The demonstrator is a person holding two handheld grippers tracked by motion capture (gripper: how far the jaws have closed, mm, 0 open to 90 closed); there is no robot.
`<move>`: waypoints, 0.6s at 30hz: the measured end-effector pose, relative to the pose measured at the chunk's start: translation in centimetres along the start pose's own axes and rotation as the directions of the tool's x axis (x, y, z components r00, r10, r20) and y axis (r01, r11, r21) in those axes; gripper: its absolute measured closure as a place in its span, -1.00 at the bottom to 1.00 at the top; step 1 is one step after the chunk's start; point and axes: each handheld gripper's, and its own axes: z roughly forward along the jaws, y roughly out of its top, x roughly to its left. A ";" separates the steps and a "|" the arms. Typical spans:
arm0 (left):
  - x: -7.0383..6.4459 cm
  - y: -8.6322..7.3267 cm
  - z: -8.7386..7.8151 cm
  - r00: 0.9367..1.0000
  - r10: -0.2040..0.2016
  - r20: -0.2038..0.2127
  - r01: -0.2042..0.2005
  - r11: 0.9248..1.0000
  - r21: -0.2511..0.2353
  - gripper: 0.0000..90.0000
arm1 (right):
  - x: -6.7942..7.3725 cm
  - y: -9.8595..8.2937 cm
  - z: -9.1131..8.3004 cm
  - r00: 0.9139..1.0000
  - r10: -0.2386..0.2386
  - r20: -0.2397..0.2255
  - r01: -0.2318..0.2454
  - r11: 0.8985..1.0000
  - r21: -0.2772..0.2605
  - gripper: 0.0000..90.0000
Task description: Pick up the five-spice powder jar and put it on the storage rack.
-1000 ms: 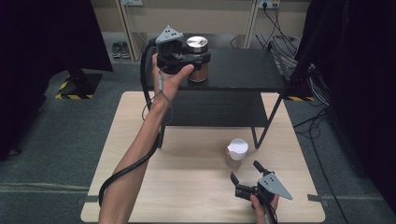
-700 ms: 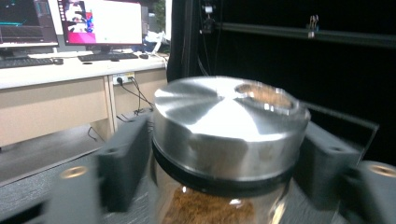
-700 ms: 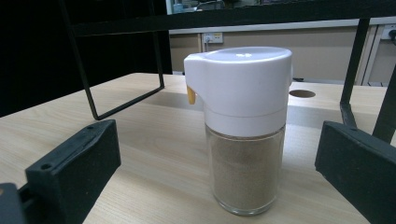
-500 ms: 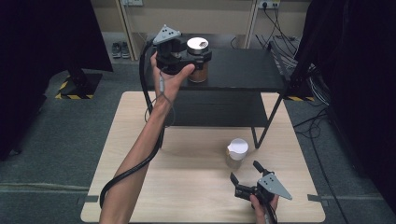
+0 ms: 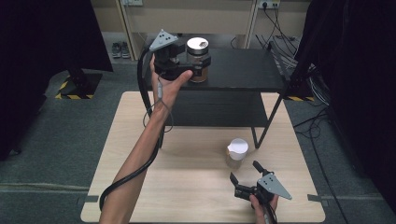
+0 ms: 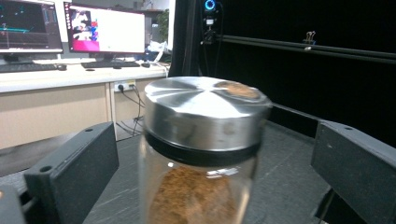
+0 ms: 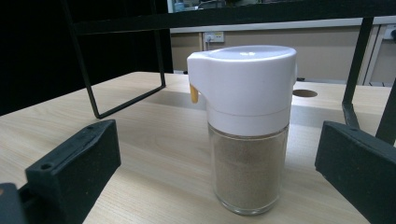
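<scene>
From above, we hold our left claw [image 5: 194, 70] up at the black shelf [image 5: 243, 70], its jaws either side of the steel-lidded jar [image 5: 198, 58]. Our right claw [image 5: 243, 175] sits low over the bench [image 5: 140, 140], the white-capped shaker [image 5: 236, 153] just ahead of it.

In the left gripper view, the jar [image 6: 203, 154] stands between wide jaws, untouched.

In the right gripper view, the shaker [image 7: 247, 126] stands upright between wide jaws, just ahead.
</scene>
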 end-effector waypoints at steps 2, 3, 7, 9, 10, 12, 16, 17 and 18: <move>-0.3 0.0 -0.2 1.000 0.008 -0.001 -0.008 1.000 -0.002 -0.99 | 0.0 0.0 0.0 1.000 -0.001 0.001 0.001 1.000 -0.001 -0.99; -0.4 0.0 -0.3 1.000 0.008 0.000 -0.008 1.000 -0.006 -0.99 | 0.0 0.0 0.0 1.000 0.000 0.001 0.000 1.000 -0.001 -0.99; -0.9 -0.2 -0.7 1.000 0.018 -0.005 -0.018 1.000 -0.022 -1.00 | 0.0 0.0 0.0 1.000 -0.001 0.002 0.001 1.000 -0.001 -0.99; -1.1 -0.4 -0.9 1.000 0.013 -0.009 -0.013 1.000 -0.029 -1.00 | 0.0 0.0 0.0 1.000 -0.001 0.002 0.001 1.000 -0.001 -0.99; -1.2 -0.5 -1.1 1.000 0.011 -0.010 -0.011 0.999 -0.030 -1.00 | 0.0 0.0 0.0 1.000 -0.001 0.002 0.001 1.000 -0.001 -0.99; -1.4 -0.8 -1.4 1.000 0.008 -0.013 -0.009 0.999 -0.036 -1.00 | 0.0 0.0 -0.1 1.000 -0.001 0.003 0.001 1.000 -0.001 -0.99; -1.7 -1.6 -2.0 1.000 -0.001 -0.003 0.000 0.999 -0.049 -0.99 | 0.0 0.0 0.0 1.000 -0.002 0.003 0.002 1.000 -0.002 -0.99; -1.8 -1.8 -2.1 1.000 0.006 0.000 -0.006 0.999 -0.050 -0.99 | 0.0 0.0 0.0 1.000 -0.003 0.003 0.003 1.000 -0.002 -0.99; -2.0 -1.9 -2.2 1.000 0.015 -0.001 -0.015 0.999 -0.049 -0.99 | 0.0 0.0 0.0 1.000 -0.003 0.004 0.003 1.000 -0.001 -0.99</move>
